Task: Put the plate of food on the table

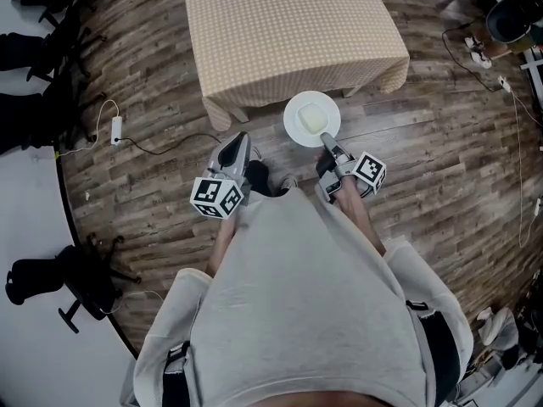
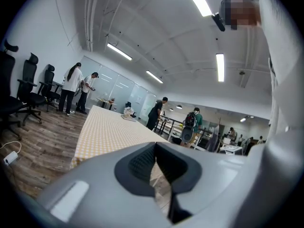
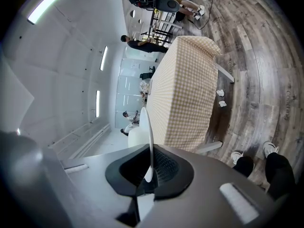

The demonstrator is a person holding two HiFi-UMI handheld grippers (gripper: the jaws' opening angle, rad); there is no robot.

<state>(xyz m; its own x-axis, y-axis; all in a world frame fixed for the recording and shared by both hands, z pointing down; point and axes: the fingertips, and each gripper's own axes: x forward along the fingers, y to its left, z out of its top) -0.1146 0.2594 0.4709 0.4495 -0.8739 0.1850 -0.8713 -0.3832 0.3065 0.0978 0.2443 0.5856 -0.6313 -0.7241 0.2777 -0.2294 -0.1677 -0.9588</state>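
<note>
Plate (image 1: 296,124) of pale food (image 1: 313,120), at the centre of the head view, is held out by the right tongs (image 1: 327,145). They are clamped almost fully closed on its near rim. It hangs over the wood floor (image 1: 441,168), just short of the near edge of the checked-cloth surface (image 1: 288,32) at top centre. The right gripper view shows the thin white rim edge-on, pinched between the pads. The left tongs (image 1: 237,146), at centre left, are closed with nothing between them. The plate looks stiff, glazed and breakable, and probably slick at the rim. A pinch on one side leaves the weight of dish and food levering away from the pads. The rim is the only place to take hold. Keeping the plate level likely matters, as the loose food could slide off if it tips.
</note>
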